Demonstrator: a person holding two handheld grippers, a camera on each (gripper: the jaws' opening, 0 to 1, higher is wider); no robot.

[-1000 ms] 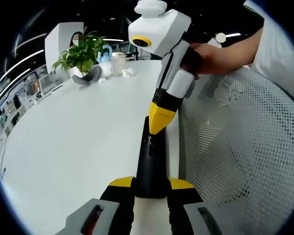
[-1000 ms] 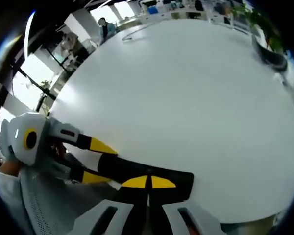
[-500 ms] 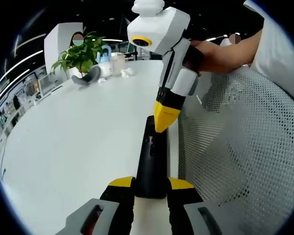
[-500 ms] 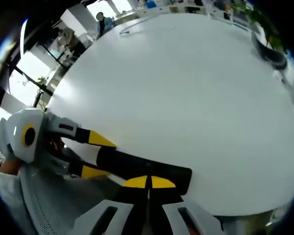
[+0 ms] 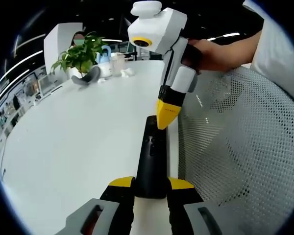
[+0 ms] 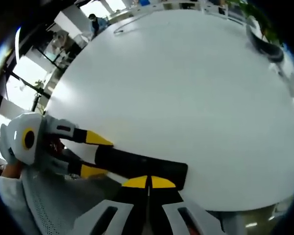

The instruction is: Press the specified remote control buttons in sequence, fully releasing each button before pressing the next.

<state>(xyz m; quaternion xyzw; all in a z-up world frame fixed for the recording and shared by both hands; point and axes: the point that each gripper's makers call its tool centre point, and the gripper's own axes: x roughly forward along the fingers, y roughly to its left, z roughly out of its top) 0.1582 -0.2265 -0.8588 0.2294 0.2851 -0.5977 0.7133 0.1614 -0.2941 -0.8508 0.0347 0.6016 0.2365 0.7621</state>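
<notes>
One remote lies along the near edge of the white table, its long axis running straight away from my left claw, which is clamped on its near end. My right claw, jaws pressed together into one point, hangs just above the far end, tip down, nearer the buttons. Two claws, one potted plant

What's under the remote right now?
The white table lies under the remote, near its edge. The left gripper clamps the near end, covering it. The right gripper is shut above the far end.
</notes>
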